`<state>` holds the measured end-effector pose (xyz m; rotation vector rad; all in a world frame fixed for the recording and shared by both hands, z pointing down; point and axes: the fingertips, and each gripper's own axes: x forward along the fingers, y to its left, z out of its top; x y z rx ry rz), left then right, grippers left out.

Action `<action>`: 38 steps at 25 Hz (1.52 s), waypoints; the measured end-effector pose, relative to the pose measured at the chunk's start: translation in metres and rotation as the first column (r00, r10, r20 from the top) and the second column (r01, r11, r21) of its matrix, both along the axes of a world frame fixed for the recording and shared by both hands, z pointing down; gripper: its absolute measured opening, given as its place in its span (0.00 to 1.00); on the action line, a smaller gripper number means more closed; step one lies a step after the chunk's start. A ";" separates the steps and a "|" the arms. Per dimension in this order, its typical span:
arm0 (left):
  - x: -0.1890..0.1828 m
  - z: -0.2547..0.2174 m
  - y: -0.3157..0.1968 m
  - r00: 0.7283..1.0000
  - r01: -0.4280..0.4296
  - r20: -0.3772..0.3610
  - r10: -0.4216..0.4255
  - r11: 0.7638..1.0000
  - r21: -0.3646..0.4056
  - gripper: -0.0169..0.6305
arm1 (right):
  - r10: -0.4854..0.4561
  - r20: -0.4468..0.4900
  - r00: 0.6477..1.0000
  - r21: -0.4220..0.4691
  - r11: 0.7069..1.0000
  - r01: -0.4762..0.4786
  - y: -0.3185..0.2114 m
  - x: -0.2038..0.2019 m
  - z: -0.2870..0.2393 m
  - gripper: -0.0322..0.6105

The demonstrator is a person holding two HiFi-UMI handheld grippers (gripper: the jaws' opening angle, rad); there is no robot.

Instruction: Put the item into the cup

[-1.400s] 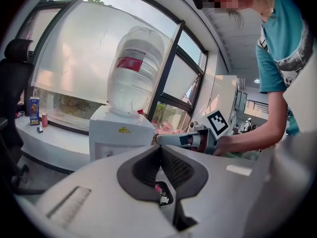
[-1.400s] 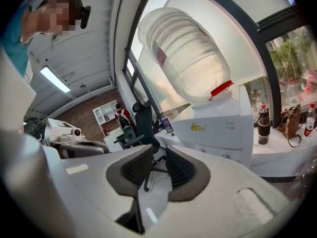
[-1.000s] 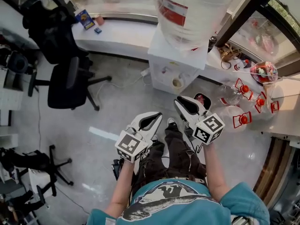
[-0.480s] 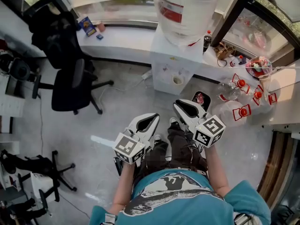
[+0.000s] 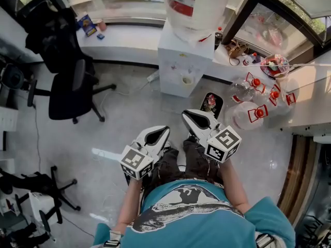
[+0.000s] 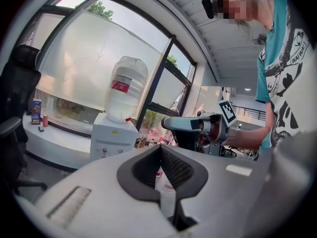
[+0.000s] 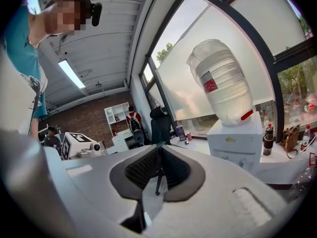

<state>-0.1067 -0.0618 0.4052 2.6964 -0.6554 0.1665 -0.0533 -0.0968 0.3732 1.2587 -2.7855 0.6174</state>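
1. The left gripper hangs over bare floor with its jaws together on nothing. If it reaches without opening, it will likely shove the item instead of taking it.
2. The right gripper, just beside it, has just been closing its jaws. The tips meet with nothing between them, so the same risk applies.
3. The water dispenser stands ahead, and a careless swing toward the counter could knock it.
4. Neither item nor cup can be picked out. Clear containers with red clasps crowd the counter at far right, so a wrong pick or toppled neighbour seems possible.
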 end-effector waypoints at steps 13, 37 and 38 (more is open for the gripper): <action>0.014 -0.016 0.002 0.997 0.071 -0.027 -0.071 0.997 0.025 0.05 | -0.072 -0.001 0.997 -0.005 0.997 0.072 0.016 0.005 -0.007 0.05; 0.096 -0.038 0.103 0.962 0.272 -0.013 -0.272 0.961 0.053 0.05 | -0.219 0.041 0.975 0.043 0.975 0.217 0.114 0.085 -0.017 0.05; 0.100 -0.038 0.109 0.961 0.278 -0.014 -0.278 0.959 0.053 0.05 | -0.227 0.041 0.973 0.044 0.973 0.225 0.120 0.088 -0.016 0.05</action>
